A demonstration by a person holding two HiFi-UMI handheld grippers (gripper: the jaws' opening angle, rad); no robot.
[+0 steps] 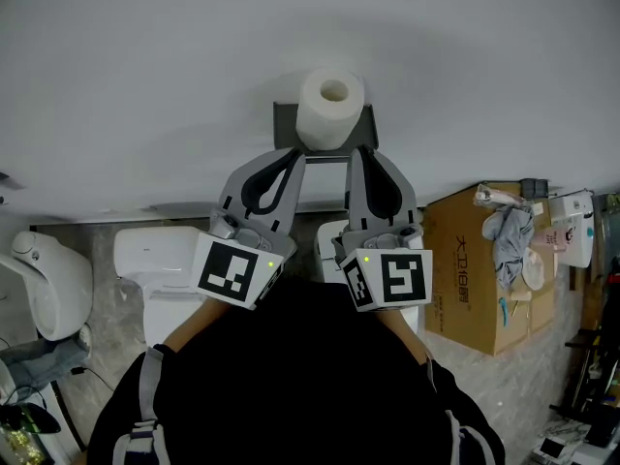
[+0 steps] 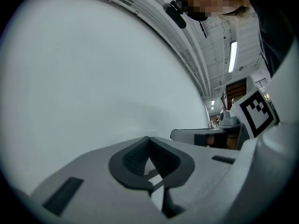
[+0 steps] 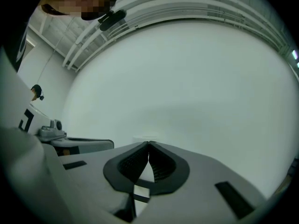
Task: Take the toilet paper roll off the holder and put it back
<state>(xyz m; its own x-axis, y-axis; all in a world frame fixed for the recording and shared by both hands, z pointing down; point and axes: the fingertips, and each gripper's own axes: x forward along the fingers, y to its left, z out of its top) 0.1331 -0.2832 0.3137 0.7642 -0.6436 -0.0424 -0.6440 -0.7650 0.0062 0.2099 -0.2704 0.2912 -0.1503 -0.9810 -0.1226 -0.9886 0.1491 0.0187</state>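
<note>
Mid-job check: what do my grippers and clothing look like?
The left gripper and right gripper are light grey plastic, their tapering jaws lined with black ribbed pads. Each carries a white cube of black square markers with a green light. You wear a black top with grey shoulder straps.

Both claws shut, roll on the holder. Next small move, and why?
Probably open the right claw and raise it to the white toilet paper roll. That roll sits untouched on the dark grey wall holder; the right claw and the left claw are both shut on nothing, tips just below it.
</note>
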